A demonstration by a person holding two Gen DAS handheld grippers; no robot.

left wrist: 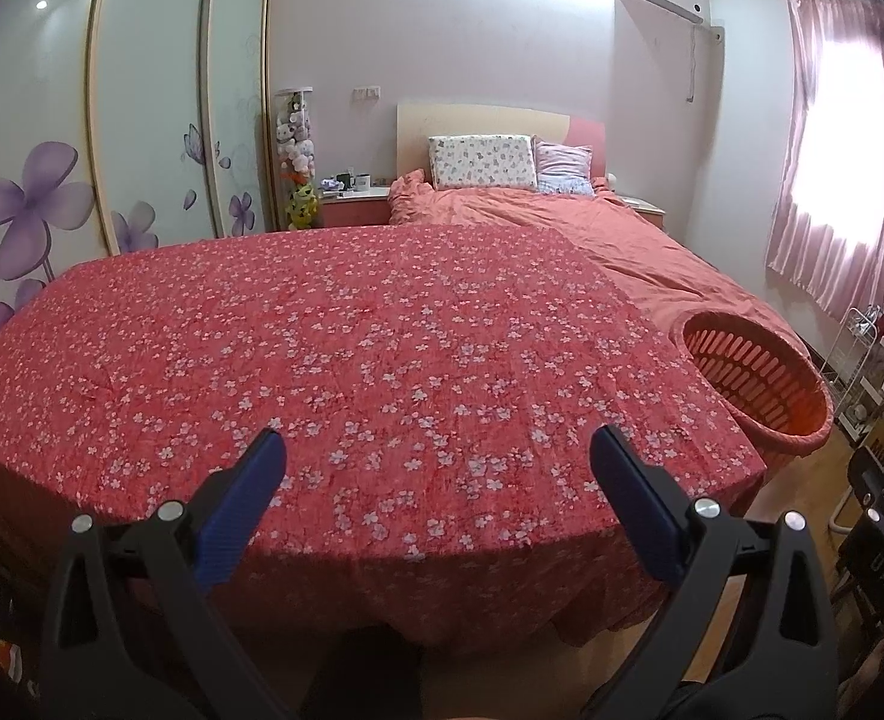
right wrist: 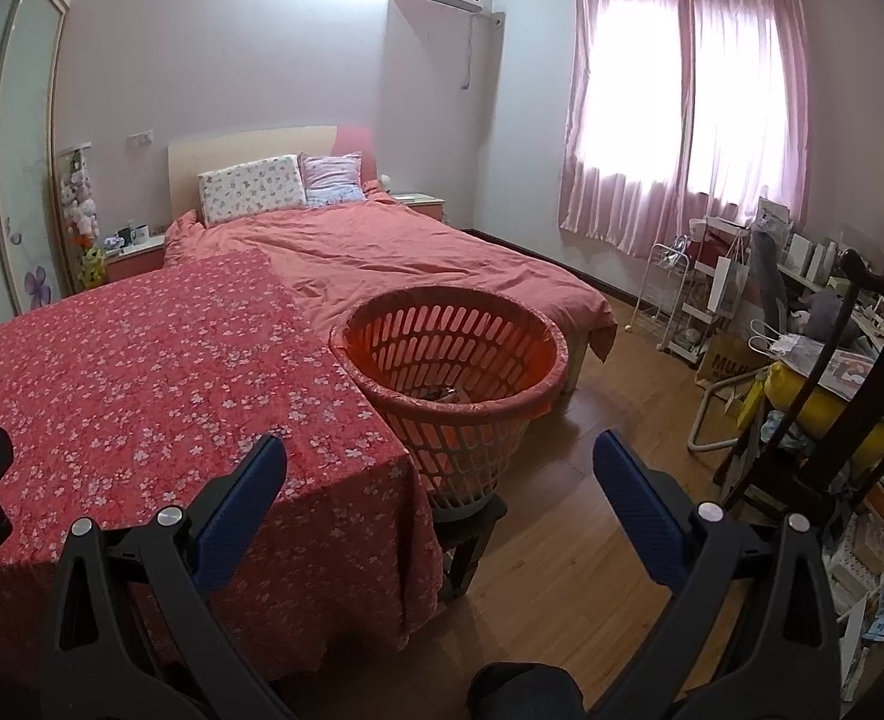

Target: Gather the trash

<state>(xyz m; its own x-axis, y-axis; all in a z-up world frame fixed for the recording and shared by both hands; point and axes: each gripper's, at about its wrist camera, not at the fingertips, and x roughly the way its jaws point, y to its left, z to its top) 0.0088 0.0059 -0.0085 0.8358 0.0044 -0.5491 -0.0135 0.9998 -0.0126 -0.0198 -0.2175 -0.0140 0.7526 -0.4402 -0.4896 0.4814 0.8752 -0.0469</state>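
Hovering spread and empty, the left tool (left wrist: 439, 450) faces the floral-covered counter (left wrist: 352, 348); the right tool (right wrist: 439, 450), also spread, nears the orange basket (right wrist: 538, 402) holding trash (right wrist: 442, 394).

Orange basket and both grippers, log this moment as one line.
left gripper: open, empty, over floral cloth | right gripper: open, empty | orange basket: upright on stool, something inside

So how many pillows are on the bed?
2, side by side against the headboard: a white patterned pillow toward the wardrobe and a pink pillow toward the window. Others could lie under the duvet.
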